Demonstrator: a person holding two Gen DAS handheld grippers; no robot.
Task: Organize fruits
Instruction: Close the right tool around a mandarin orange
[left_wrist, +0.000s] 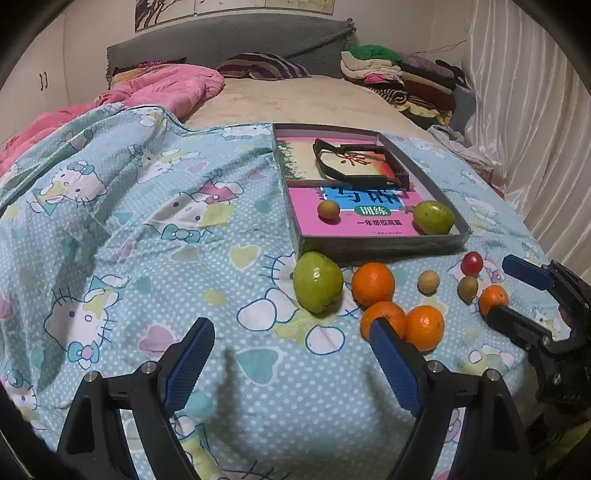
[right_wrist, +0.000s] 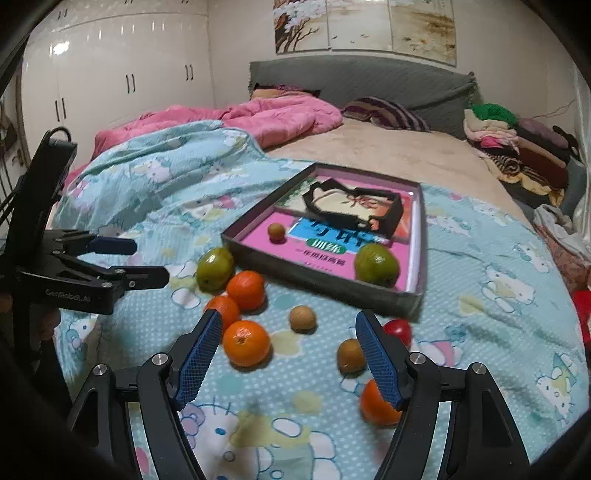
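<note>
Ribbed blue pads of the right tool (right_wrist: 288, 354) gape, empty — left tool (left_wrist: 291, 354) likewise — over glossy round oranges (right_wrist: 246, 343), perhaps mandarins.

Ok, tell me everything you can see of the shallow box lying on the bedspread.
The shallow grey cardboard box lies open-topped and flat on the blue cartoon-print bedspread, with low walls. Inside are a pink printed book, a black plastic frame, a small brownish round fruit and a green fruit. Another green fruit sits just outside its front wall.
</note>
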